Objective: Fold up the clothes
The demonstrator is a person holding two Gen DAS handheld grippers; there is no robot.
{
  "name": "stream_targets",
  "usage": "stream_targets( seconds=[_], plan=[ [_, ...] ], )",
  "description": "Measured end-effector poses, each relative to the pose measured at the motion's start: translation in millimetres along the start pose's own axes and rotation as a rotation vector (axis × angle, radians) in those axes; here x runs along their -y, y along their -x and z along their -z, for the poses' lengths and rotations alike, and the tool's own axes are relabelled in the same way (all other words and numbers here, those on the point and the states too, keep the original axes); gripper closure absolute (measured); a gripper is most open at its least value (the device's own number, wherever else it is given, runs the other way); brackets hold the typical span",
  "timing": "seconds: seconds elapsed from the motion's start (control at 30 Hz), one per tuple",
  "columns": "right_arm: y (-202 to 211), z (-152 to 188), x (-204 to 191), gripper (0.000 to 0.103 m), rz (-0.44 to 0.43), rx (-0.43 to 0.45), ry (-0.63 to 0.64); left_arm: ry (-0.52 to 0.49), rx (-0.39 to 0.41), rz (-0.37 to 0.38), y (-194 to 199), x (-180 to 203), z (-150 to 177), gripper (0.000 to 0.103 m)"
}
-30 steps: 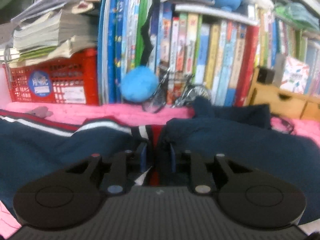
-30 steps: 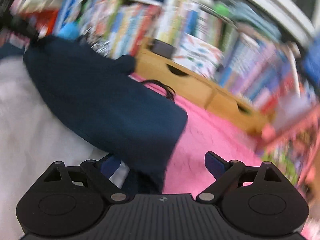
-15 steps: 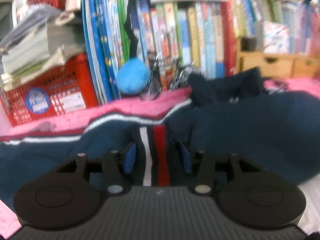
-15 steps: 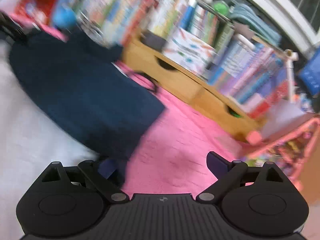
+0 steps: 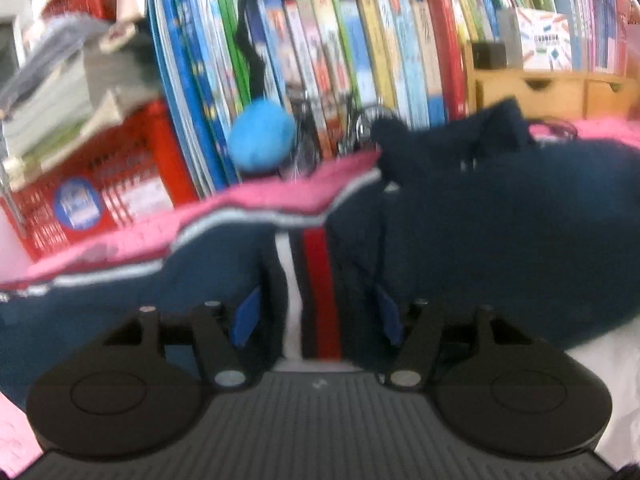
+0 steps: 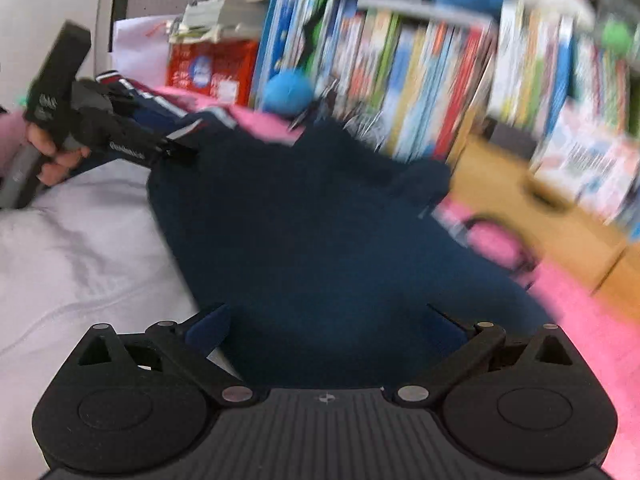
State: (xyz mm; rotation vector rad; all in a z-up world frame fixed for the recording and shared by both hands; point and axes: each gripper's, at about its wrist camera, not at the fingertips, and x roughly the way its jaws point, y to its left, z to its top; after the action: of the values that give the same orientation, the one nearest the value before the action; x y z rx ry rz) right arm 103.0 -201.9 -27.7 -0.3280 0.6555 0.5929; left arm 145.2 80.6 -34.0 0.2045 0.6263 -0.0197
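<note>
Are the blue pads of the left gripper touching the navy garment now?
Cannot tell. In the left wrist view the striped cloth of the navy garment lies between the left gripper as its jaws open, but blur hides any gap at the pads.

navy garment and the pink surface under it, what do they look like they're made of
The navy garment looks like soft, matte knit fabric, likely cotton jersey or fleece: it slumps in rounded folds and has a ribbed white and red striped band. The pink surface looks like a fuzzy, napped textile, perhaps a blanket or mat. Blur leaves both weaves uncertain.
</note>
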Motion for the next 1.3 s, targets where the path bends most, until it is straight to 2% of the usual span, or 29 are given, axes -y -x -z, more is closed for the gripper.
stream_targets(
  seconds=[0.1,0.2,0.33,0.4,0.5,0.6,0.73,0.83,0.97,1.0,1.03,1.13,1.17,1.23,1.3],
  plan=[
    [-5.8,11.4,-0.2,0.000,-0.072,-0.003,-0.017,0.019,0.037,-0.032,15.6,2.3,-6.9,0.044],
    [-7.7,13.6,4.6,0.000,-0.084,0.001,-0.049,0.042,0.112,0.043,38.9,18.9,-23.5,0.044],
    [-5.9,14.2,6.7,0.000,-0.086,0.001,-0.056,0.050,0.085,0.177,41.2,59.6,-41.2,0.044],
    [-5.0,14.6,6.6,0.000,-0.087,0.002,-0.057,0.037,0.051,0.188,31.1,80.4,-40.6,0.042],
    [-5.9,13.7,6.5,0.000,-0.086,0.002,-0.058,0.010,-0.008,0.143,12.1,97.3,-29.3,0.043],
    [-6.1,13.2,6.6,0.000,-0.087,0.003,-0.059,-0.017,-0.008,0.092,4.2,96.1,-21.7,0.041],
    [-5.0,14.0,5.4,0.000,-0.086,0.004,-0.060,-0.058,-0.002,-0.055,-1.9,75.1,-12.0,0.041],
    [-5.1,13.5,5.1,0.000,-0.087,0.004,-0.060,-0.068,0.002,-0.091,-10.1,50.6,-1.8,0.046],
    [-5.0,13.8,5.0,0.000,-0.089,0.004,-0.059,-0.144,0.018,-0.129,-10.3,40.7,3.6,0.045],
    [-4.7,14.0,5.0,0.000,-0.089,0.004,-0.060,-0.111,0.028,-0.097,-7.8,34.5,4.6,0.047],
    [-4.4,14.2,5.1,0.000,-0.089,0.005,-0.060,-0.060,0.041,-0.046,-4.0,26.3,5.8,0.042],
    [-4.3,14.3,5.7,0.000,-0.088,0.005,-0.062,0.160,0.089,0.150,13.9,-2.5,4.5,0.038],
    [-4.0,14.3,5.7,0.000,-0.089,0.005,-0.062,0.184,0.099,0.185,19.3,-4.9,2.4,0.037],
    [-3.8,14.0,5.6,0.000,-0.089,0.005,-0.062,0.160,0.110,0.202,26.3,-1.0,-2.4,0.031],
    [-3.6,14.1,5.6,0.000,-0.089,0.005,-0.062,0.085,0.092,0.119,22.1,6.6,-2.6,0.032]
  ],
)
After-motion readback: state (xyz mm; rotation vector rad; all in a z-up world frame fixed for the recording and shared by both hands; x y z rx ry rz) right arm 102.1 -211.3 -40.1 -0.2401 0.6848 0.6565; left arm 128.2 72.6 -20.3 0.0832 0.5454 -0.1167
